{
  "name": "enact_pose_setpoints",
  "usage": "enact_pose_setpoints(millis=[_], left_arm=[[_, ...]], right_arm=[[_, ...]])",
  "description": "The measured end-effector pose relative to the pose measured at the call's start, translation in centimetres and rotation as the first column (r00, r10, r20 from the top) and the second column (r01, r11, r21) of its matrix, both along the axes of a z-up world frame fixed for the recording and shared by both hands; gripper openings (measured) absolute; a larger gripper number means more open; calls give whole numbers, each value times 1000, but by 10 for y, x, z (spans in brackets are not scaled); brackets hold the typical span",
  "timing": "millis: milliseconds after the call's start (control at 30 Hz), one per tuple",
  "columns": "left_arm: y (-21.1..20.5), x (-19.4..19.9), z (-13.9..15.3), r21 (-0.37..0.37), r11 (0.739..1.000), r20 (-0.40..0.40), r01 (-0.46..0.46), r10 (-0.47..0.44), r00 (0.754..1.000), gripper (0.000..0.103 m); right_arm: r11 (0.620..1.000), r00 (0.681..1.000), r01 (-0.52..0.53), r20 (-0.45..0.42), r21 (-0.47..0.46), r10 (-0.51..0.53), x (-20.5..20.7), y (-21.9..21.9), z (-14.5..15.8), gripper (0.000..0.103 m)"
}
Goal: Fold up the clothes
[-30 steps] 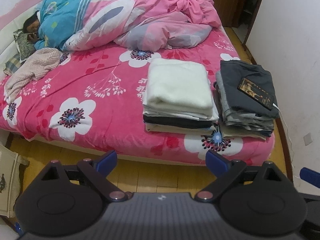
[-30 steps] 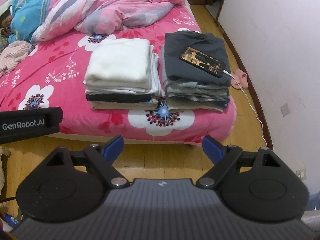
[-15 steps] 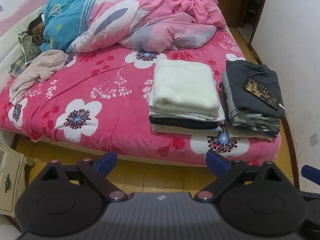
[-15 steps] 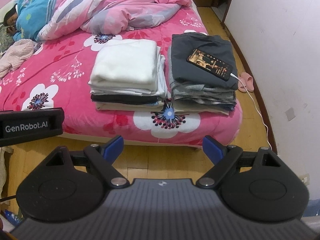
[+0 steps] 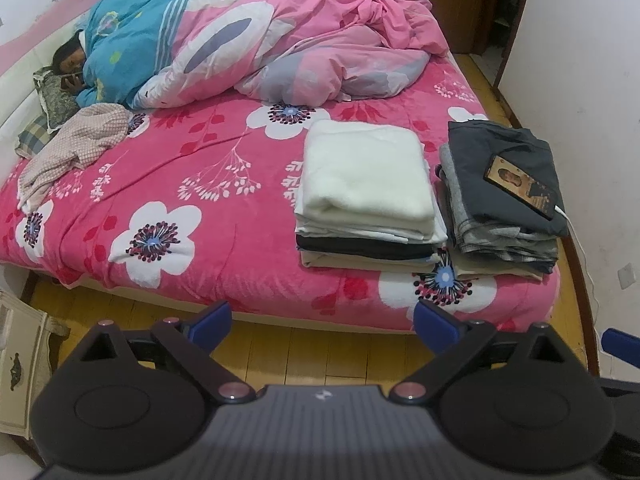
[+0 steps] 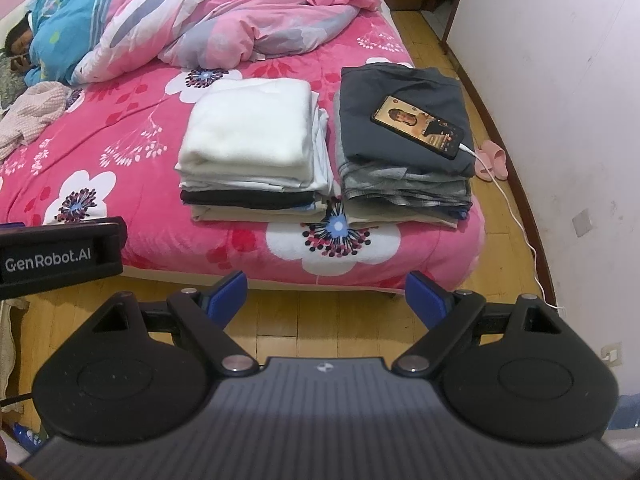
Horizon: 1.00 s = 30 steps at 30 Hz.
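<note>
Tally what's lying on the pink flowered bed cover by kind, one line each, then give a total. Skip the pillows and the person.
Folded clothes stacks: 2 (white-topped stack, dark grey-topped stack)
Unfolded checked garment: 1
Phone on the dark stack, cable plugged in: 1
Crumpled duvet: 1
Total: 5

Free room: the strip of wooden floor (image 6: pixel 320 320) along the near edge of the bed (image 5: pixel 248 280), and the bare pink floral spread (image 5: pixel 192 184) left of the two stacks. Obstacles on the bed: white-topped stack (image 5: pixel 366 176) and dark stack (image 5: pixel 504 184) close side by side at the near right corner, a phone (image 6: pixel 418 126) with cable (image 6: pixel 516 216) on the dark stack, a checked garment (image 5: pixel 76 140) at far left, and a heaped quilt (image 5: pixel 280 44) over a lying person across the far side. Right margin: wall (image 6: pixel 560 80) close to the bed, slippers (image 6: pixel 494 158) on the floor there.
</note>
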<state>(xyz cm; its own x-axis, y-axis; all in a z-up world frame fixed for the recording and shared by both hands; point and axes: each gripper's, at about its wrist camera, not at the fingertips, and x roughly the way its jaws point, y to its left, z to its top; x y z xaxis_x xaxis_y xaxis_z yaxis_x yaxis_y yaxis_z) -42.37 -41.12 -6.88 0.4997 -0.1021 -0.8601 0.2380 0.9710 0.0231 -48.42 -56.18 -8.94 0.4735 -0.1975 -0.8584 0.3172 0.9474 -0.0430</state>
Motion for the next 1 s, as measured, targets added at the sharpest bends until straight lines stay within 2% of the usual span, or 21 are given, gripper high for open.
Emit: enact_pose_setpoints(millis=[1000], left_arm=[[17, 17, -7, -6, 1000, -36, -20, 20, 999, 99]], right_arm=[[1000, 999, 0, -48, -6, 0, 16, 16, -4, 86]])
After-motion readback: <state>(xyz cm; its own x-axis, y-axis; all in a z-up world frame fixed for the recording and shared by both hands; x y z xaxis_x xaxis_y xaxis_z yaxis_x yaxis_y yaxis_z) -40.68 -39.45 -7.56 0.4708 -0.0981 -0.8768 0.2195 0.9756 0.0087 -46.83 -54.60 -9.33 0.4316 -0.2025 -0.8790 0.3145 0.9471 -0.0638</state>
